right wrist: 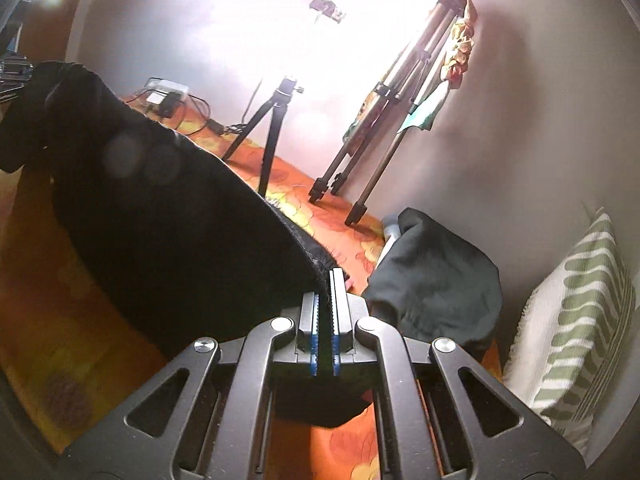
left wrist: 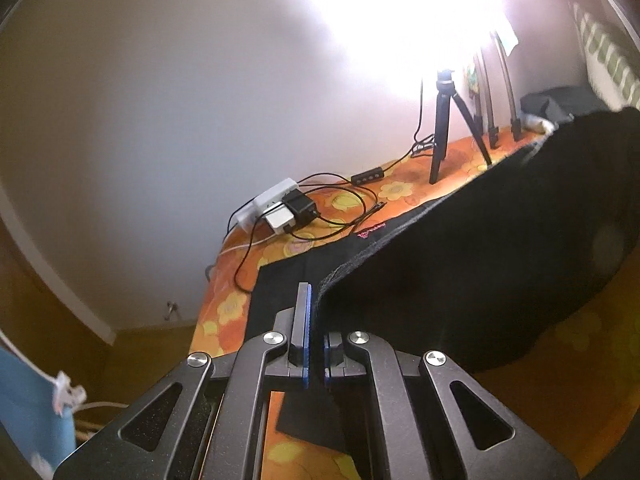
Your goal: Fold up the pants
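Observation:
Black pants (left wrist: 500, 248) hang lifted between my two grippers above the orange flowered bed cover (left wrist: 552, 400). My left gripper (left wrist: 316, 292) is shut on one end of the pants' edge, which rises to the right. My right gripper (right wrist: 328, 284) is shut on the other end of the pants (right wrist: 168, 220), which stretch away to the upper left and sag in the middle. Part of the black fabric still lies flat on the cover (left wrist: 280, 292) under the left gripper.
A small black tripod (left wrist: 444, 132) stands on the bed, with a power strip, chargers and cables (left wrist: 280, 208) near the wall. A larger tripod (right wrist: 384, 128) leans at the wall. A dark green garment (right wrist: 436, 280) and a striped pillow (right wrist: 576, 328) lie at the right.

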Action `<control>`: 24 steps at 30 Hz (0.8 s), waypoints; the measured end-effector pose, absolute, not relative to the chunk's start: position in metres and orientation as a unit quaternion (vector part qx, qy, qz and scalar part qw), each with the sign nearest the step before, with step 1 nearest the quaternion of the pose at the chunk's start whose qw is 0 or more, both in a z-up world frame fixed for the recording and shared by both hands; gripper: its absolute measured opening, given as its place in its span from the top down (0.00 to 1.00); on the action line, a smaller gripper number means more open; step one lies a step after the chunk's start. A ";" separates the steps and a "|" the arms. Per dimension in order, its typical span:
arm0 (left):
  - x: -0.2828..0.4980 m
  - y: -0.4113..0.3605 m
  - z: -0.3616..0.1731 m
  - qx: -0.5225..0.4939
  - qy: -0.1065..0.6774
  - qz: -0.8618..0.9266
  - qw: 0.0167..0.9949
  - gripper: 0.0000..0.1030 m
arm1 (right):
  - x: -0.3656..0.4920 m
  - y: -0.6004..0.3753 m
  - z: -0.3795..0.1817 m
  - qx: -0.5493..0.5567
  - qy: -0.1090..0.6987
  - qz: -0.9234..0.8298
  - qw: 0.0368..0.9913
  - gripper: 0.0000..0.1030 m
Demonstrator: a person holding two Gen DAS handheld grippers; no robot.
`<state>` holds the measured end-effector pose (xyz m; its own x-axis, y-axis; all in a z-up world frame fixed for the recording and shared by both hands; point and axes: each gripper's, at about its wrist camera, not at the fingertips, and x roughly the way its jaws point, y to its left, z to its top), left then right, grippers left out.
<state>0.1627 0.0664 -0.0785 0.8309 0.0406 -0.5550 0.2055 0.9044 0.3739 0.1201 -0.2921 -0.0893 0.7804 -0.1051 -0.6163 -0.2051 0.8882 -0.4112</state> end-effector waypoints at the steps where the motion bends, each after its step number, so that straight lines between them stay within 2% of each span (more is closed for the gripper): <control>1: 0.169 0.065 -0.080 0.221 0.290 -0.045 0.930 0.97 | 0.128 -0.292 -0.092 -0.236 0.332 0.025 0.913 0.96; 17: 0.272 0.056 -0.133 0.256 0.360 -0.044 0.896 0.97 | 0.273 -0.289 -0.171 -0.240 0.417 0.033 0.876 0.96; 24: 0.314 0.049 -0.158 0.272 0.386 -0.041 0.880 0.97 | 0.310 -0.292 -0.207 -0.243 0.447 0.028 0.860 0.96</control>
